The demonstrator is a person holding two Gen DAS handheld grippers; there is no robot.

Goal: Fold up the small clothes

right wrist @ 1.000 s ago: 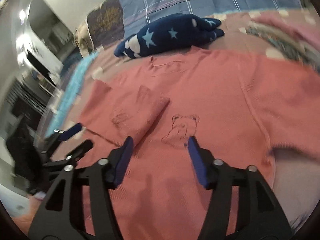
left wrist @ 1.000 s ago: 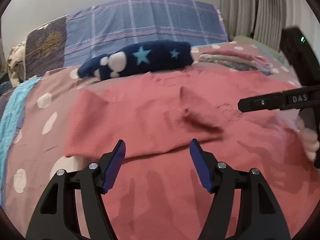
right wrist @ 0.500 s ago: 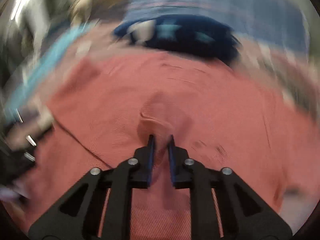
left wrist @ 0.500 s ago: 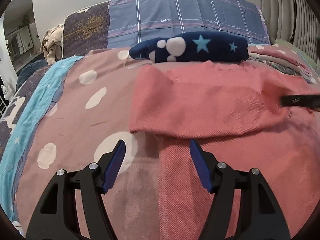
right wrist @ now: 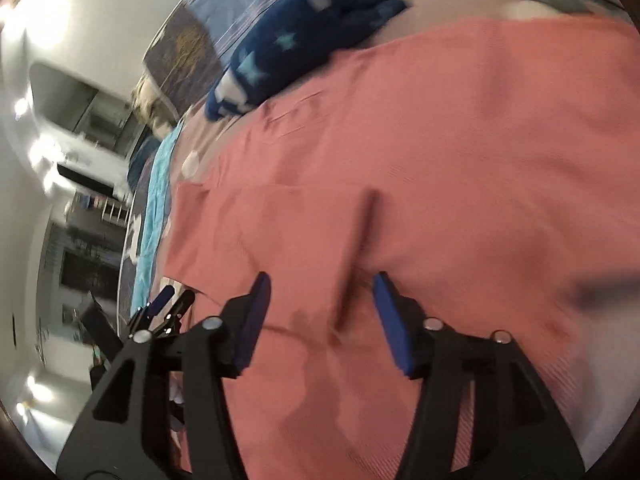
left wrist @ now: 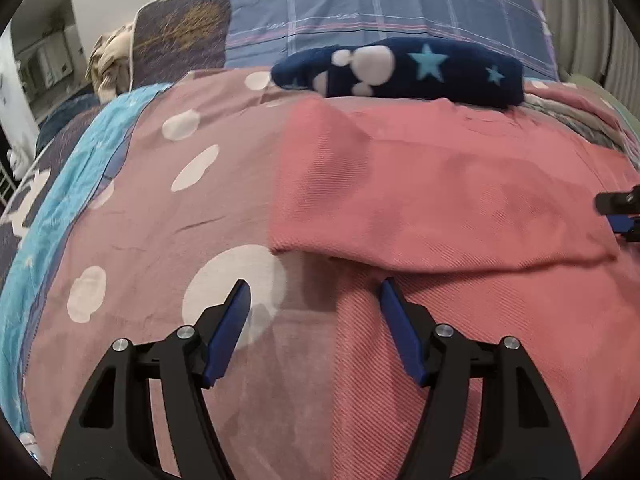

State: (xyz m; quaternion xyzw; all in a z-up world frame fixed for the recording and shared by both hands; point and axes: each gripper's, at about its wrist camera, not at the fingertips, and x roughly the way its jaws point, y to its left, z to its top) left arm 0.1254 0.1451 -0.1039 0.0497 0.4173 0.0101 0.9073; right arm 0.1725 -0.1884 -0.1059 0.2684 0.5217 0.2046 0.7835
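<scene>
A small coral-red shirt (left wrist: pixel 440 200) lies flat on the bed, its left sleeve folded in across the body. My left gripper (left wrist: pixel 314 312) is open and empty, low over the shirt's left edge below the folded sleeve. My right gripper (right wrist: pixel 318 304) is open and empty, just above the folded sleeve's end (right wrist: pixel 360 240) on the shirt (right wrist: pixel 460 140). The right gripper's tips show at the right edge of the left wrist view (left wrist: pixel 620 212). The left gripper shows at the lower left of the right wrist view (right wrist: pixel 166 304).
A navy plush blanket roll with stars (left wrist: pixel 400 68) lies behind the shirt and also shows in the right wrist view (right wrist: pixel 304 36). The bedspread (left wrist: pixel 140 220) is dusty pink with white dots. Plaid pillows (left wrist: pixel 380 12) stand at the head. Folded clothes (left wrist: pixel 580 120) lie at the far right.
My right gripper shut on the sleeve half a second ago and has now opened, leaving the sleeve folded across the shirt. My left gripper moved left to the shirt's edge.
</scene>
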